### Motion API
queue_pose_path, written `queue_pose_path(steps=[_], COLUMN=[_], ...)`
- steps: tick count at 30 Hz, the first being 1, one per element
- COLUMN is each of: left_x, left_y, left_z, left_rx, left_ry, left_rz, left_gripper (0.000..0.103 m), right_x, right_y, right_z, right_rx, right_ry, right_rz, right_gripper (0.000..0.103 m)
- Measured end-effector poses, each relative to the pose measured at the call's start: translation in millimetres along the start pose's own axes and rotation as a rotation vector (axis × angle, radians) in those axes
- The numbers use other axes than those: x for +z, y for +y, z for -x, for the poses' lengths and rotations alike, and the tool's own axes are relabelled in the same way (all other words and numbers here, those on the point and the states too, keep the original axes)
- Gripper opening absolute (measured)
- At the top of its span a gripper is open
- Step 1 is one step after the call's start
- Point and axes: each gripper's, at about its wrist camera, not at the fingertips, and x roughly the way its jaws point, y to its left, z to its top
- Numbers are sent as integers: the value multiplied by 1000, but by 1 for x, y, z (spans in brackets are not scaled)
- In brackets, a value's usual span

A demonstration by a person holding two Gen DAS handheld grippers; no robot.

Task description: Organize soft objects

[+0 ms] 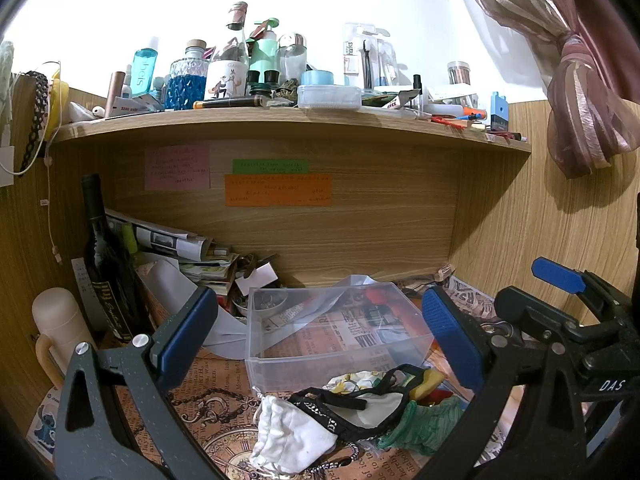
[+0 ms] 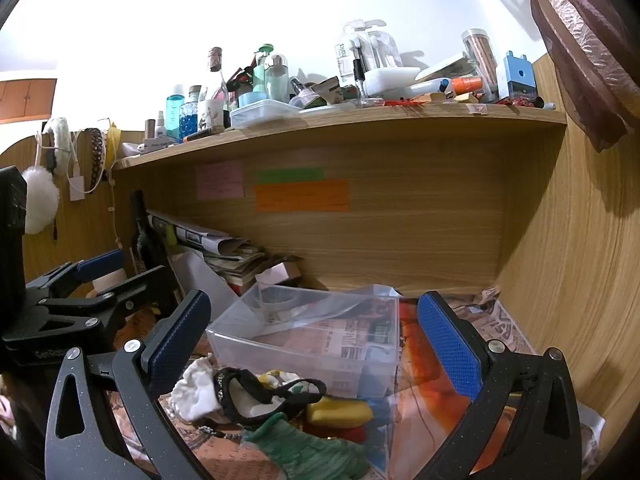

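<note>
Stood in a wood-panelled alcove under a crowded shelf, its bottles and jars packed too tightly to tell apart. Lay spread with printed paper, the bench, cut off at the lower edge of both views and partly hidden behind gripper frames. Rested near the middle a clear plastic bin, open-topped, walls see-through, holding nothing that could be made out apart from a clear plastic sheet draped over its back rim. Left bare bench only to the bin's right, toward the side panel; crowded on the left by a dark bottle and stacked papers. Lay heaped just in front of the bin the soft objects: a white cloth pouch, a green crinkled fabric, a black strap looped over a pale patterned piece, and a yellow item half buried. Hung above that heap the left gripper, fingers spread wide, gripping nothing. Hung beside it the right gripper, fingers likewise spread and empty.
</note>
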Motion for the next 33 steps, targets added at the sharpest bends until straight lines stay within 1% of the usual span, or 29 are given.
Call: queue_pose_path(steps=[33], left_x=[-2], left_y=[0], left_z=[-2], left_rx=[0], left_ry=[5], left_rz=[2], left_gripper=[103], right_x=[0], right_y=[2], right_z=[1], right_rx=[7], right_ry=[-4], right_rz=[-9], right_gripper=[103])
